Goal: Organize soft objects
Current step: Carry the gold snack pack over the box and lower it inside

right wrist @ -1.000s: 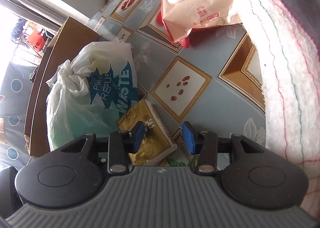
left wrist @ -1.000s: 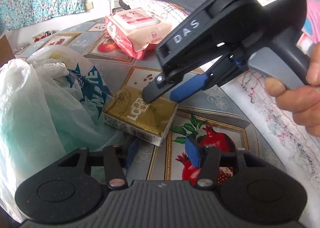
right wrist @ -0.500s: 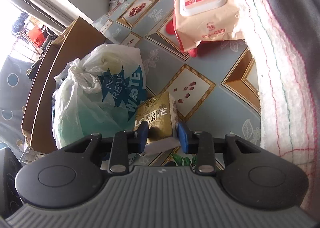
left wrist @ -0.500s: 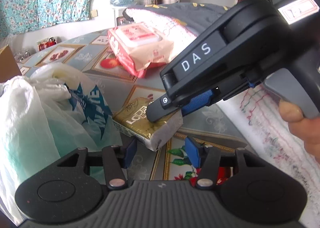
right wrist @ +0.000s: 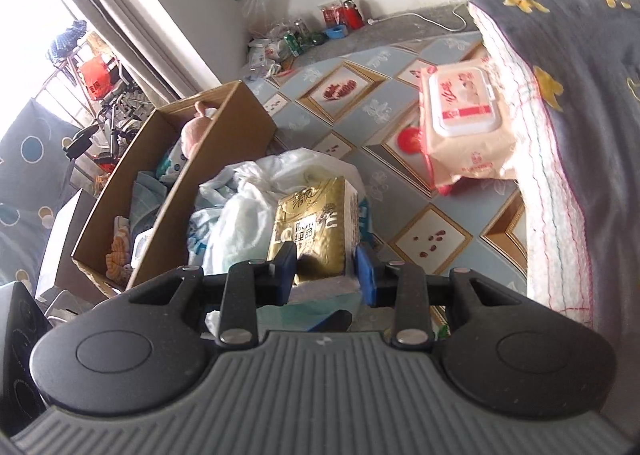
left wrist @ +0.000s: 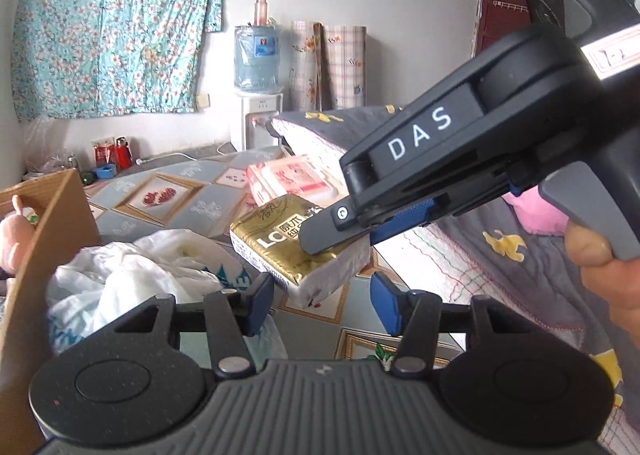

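Note:
My right gripper [right wrist: 325,270] is shut on a gold tissue pack [right wrist: 314,233] and holds it in the air above the table; the pack also shows in the left wrist view [left wrist: 280,239], clamped by the right gripper [left wrist: 340,233]. My left gripper [left wrist: 322,303] is open and empty just below the pack. A white plastic bag [right wrist: 256,191] with blue print lies under the pack; it also shows in the left wrist view [left wrist: 132,275]. A pink wet-wipes pack [right wrist: 464,123] lies on the patterned table [right wrist: 360,111].
An open cardboard box [right wrist: 180,183] with soft toys inside stands left of the bag; its wall shows in the left wrist view [left wrist: 44,251]. A folded grey quilt [right wrist: 580,95] fills the right side. Clutter and a water dispenser [left wrist: 256,67] stand by the far wall.
The right gripper closed on the gold tissue pack and lifted it off the table, up and towards the bag and box. The left gripper rose with it and stayed open.

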Motion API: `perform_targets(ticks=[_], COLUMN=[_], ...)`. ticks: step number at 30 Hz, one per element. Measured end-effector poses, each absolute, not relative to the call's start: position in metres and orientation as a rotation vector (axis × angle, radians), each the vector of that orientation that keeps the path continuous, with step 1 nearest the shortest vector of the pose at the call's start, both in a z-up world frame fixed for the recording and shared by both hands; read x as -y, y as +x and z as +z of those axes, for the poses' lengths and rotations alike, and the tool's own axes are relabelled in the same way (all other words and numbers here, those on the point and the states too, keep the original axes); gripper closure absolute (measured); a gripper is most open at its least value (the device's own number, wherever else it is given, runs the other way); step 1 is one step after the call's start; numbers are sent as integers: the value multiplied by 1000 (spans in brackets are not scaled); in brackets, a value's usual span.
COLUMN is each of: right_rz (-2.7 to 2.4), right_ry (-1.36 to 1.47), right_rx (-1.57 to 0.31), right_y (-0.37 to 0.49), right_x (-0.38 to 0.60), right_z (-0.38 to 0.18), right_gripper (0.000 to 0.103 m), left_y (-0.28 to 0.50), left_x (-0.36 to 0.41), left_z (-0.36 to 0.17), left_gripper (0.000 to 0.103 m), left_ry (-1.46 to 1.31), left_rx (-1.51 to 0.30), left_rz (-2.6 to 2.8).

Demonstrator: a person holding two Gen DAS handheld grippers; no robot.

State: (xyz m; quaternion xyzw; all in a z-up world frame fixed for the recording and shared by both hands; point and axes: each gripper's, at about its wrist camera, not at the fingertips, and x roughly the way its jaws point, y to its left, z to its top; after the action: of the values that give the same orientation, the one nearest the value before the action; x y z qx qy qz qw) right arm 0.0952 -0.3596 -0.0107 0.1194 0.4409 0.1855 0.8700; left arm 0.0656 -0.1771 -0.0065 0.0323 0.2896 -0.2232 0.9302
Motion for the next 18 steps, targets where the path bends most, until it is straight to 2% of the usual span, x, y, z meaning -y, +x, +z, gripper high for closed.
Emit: perform_targets(ticks=[8, 18], right_rz=[552, 689], right_ry=[214, 140], right_rx=[-883, -994], right_y=[97, 112], right_x=[262, 131], right_z=[13, -19], right_gripper=[72, 72], left_y=[49, 42], left_x=[90, -21], left_z=[25, 13], left_gripper=[49, 49], left_ry=[59, -51], left_rx=[-533, -624], left_rz=[-313, -170])
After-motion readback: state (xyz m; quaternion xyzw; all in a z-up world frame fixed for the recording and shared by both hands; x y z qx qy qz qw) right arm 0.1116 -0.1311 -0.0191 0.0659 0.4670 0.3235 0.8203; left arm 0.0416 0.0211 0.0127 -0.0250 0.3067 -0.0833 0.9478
